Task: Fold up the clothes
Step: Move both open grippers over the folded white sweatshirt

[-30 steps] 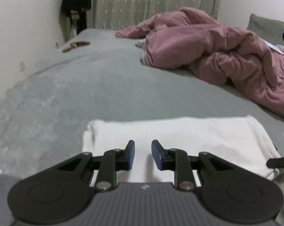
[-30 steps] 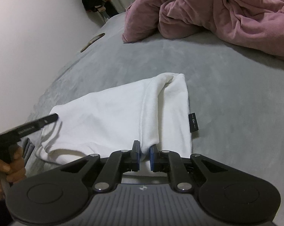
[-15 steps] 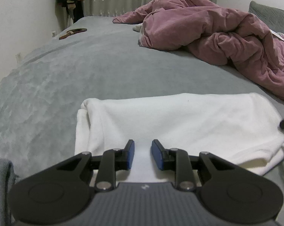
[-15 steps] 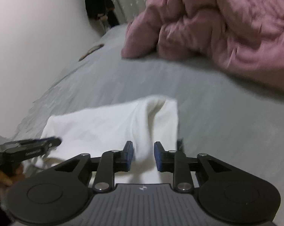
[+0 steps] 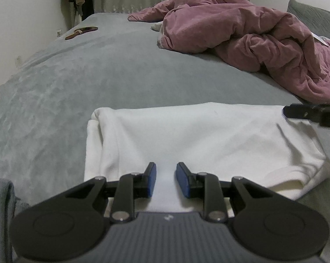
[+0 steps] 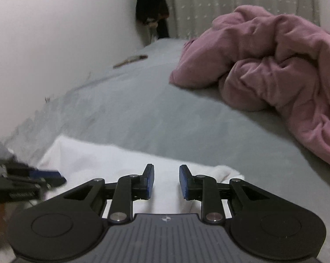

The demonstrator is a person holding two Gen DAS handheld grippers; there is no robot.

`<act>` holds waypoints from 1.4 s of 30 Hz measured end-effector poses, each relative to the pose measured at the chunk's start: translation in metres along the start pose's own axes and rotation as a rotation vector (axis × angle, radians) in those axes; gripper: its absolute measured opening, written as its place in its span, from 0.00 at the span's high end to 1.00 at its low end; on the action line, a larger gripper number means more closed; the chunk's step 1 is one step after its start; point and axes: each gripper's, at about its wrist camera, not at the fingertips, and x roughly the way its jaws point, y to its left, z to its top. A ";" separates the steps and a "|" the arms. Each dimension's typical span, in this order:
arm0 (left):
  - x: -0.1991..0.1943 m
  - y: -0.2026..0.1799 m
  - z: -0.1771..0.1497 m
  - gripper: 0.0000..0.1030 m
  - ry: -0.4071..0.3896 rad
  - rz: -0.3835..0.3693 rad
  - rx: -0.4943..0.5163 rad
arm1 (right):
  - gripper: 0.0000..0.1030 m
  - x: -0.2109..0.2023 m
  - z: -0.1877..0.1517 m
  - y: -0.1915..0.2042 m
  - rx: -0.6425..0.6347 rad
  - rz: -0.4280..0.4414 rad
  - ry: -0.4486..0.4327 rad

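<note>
Since a second before, the right tool [image 6: 166, 180] had let go of the white garment [image 5: 208, 144] and spread its blue pads; it now hovered apart above the cloth, empty. The garment lay folded flat on the grey bed [image 5: 121, 70]. The left tool [image 5: 165, 179] hung over its near edge, parted, gripping nothing. A pink duvet [image 5: 241, 32] lay heaped at two o'clock.
</note>
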 end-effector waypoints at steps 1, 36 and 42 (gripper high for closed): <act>0.000 0.000 0.000 0.78 0.002 -0.002 0.000 | 0.76 0.004 -0.003 0.001 -0.008 -0.006 0.020; 0.028 -0.009 0.030 0.74 -0.018 -0.049 0.008 | 0.75 0.035 0.005 0.022 -0.113 0.023 0.089; 0.027 -0.006 0.032 0.73 -0.016 -0.063 -0.003 | 0.87 0.057 0.010 0.042 -0.139 0.082 0.099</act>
